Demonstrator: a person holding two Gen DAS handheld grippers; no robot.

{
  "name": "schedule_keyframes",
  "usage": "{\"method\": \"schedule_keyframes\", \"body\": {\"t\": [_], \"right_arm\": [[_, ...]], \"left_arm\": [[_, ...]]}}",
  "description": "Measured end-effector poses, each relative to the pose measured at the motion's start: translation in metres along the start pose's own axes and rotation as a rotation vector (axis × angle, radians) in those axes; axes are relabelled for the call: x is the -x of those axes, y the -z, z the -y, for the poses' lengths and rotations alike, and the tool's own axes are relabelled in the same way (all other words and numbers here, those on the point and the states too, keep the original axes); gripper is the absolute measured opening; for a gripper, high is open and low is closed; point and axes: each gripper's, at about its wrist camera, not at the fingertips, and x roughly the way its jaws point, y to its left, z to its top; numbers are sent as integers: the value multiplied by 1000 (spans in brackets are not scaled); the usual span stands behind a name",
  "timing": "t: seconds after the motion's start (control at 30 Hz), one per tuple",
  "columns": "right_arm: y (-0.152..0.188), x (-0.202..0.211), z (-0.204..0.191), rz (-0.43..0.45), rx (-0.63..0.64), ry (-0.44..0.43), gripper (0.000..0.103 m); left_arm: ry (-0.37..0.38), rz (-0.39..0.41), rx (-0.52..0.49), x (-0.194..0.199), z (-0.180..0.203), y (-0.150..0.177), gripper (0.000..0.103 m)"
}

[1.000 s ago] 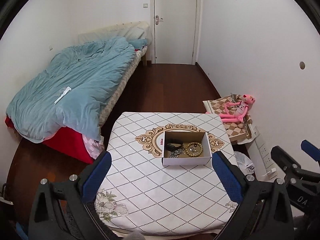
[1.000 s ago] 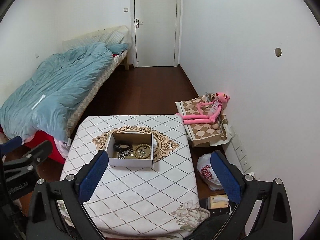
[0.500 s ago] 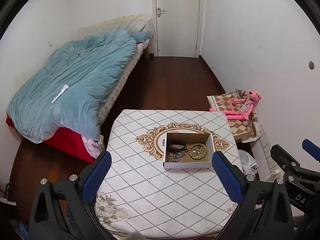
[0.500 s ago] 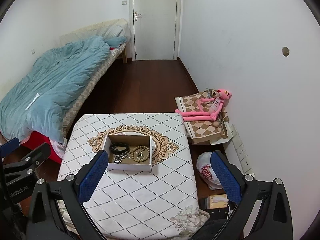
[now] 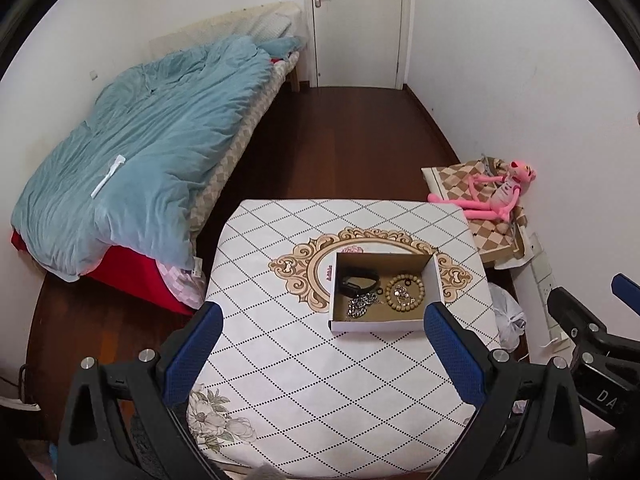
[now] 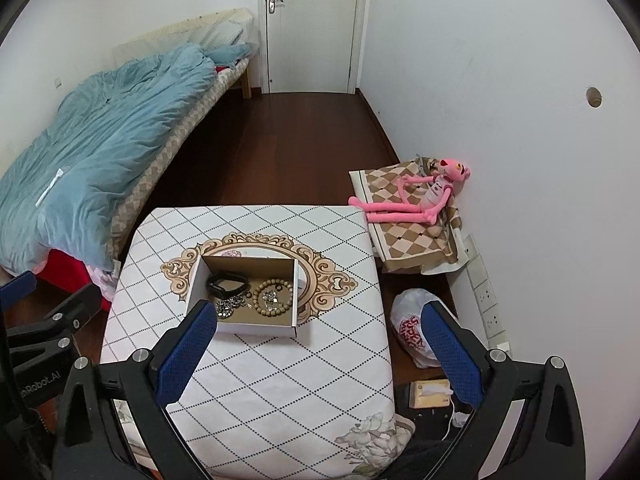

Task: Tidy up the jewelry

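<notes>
Both my jaws are spread wide and hold nothing: the left gripper (image 5: 318, 344) and the right gripper (image 6: 316, 340) hang above the counter (image 5: 320, 380). All the jewelry I see lies inside the box (image 5: 376, 325): a black band (image 5: 359, 282), a silver chain (image 5: 362, 305) and a bead bracelet (image 5: 405, 293). None lies outside, so maybe it is done, or maybe sorting is still to come. The box's long side runs left to right, open side up.

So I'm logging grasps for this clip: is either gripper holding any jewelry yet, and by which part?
Nothing is held. The left gripper and right gripper are both open and empty; the jewelry lies in the box.
</notes>
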Motion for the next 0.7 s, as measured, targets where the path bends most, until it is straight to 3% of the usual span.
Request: {"method": "schedule_keyframes", "body": {"t": [0.7], "right_arm": [[3, -3, -5, -25, 8, -10, 103]], "left_arm": [[-8, -21, 17, -5, -4, 2, 103]]}}
